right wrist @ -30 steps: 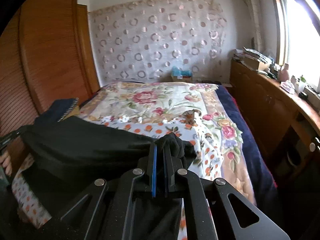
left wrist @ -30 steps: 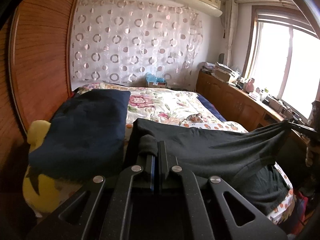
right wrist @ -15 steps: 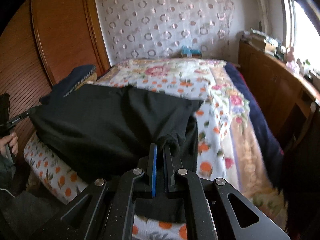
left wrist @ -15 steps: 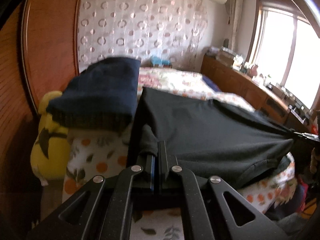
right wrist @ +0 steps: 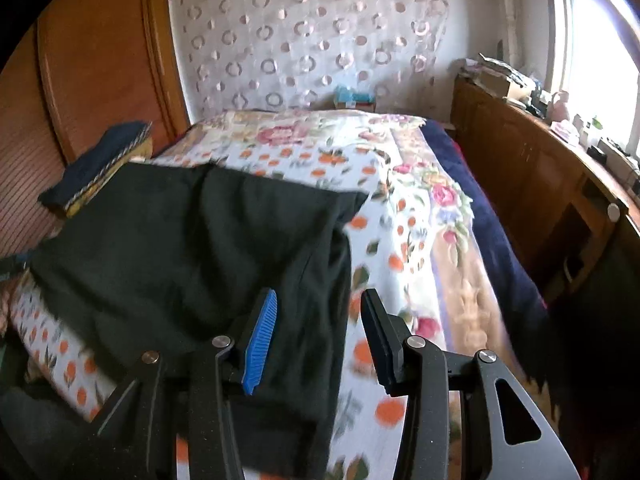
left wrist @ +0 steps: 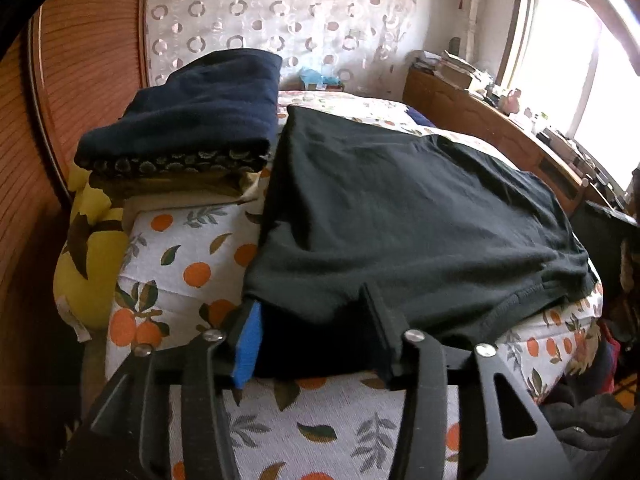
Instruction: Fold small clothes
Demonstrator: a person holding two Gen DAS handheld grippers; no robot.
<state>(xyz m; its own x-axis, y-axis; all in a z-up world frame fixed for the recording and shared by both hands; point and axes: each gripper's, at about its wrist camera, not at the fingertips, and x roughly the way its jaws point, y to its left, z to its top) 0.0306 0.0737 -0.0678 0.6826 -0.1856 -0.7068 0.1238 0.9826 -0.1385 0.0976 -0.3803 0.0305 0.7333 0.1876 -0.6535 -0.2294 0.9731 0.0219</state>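
Black garment (left wrist: pixel 400 216) flat on bedspread (left wrist: pixel 192 256), both jaws just released; folded stack (left wrist: pixel 192 120) clearest leftward.

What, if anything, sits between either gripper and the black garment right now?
Nothing visible. The black garment lies flat on the bed, its near edge between the open left gripper jaws; the right gripper, just opened, straddles its side edge.

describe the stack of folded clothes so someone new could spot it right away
Find the bed with the orange-print cover, then its left edge by the wooden wardrobe. The folded stack sits there beside the spread black garment; unlike that flat garment, it is piled, navy on top.
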